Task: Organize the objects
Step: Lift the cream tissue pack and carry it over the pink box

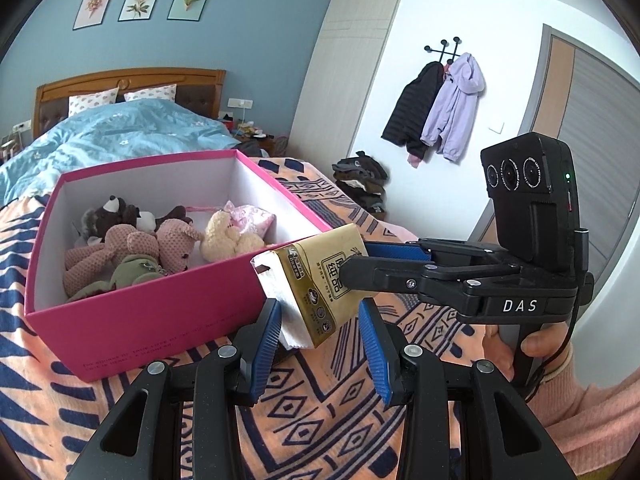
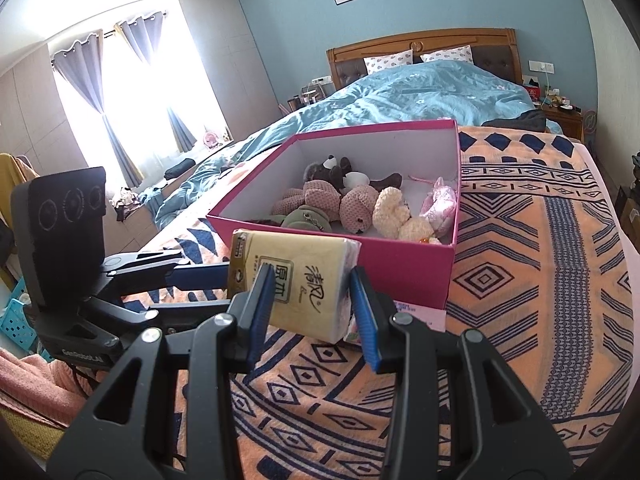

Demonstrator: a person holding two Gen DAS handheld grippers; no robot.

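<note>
Low in the middle of both views, a tissue pack (image 1: 320, 280) hangs above the patterned blanket (image 1: 328, 408), before the pink box (image 1: 152, 312). Reaching from the frame's right, the right gripper (image 1: 356, 258) is clamped on it; the far finger is half hidden. Below, the left gripper (image 1: 324, 350) stands apart, its pads beside the pack's bottom end; contact is unclear.

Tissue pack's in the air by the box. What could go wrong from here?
The right tool grips the tissue pack near one end, tilted, outside the pink box: it may slip onto the blanket.
The left tool flanks it, open; the tools may collide.
Loose tissue at its end could snag.
</note>
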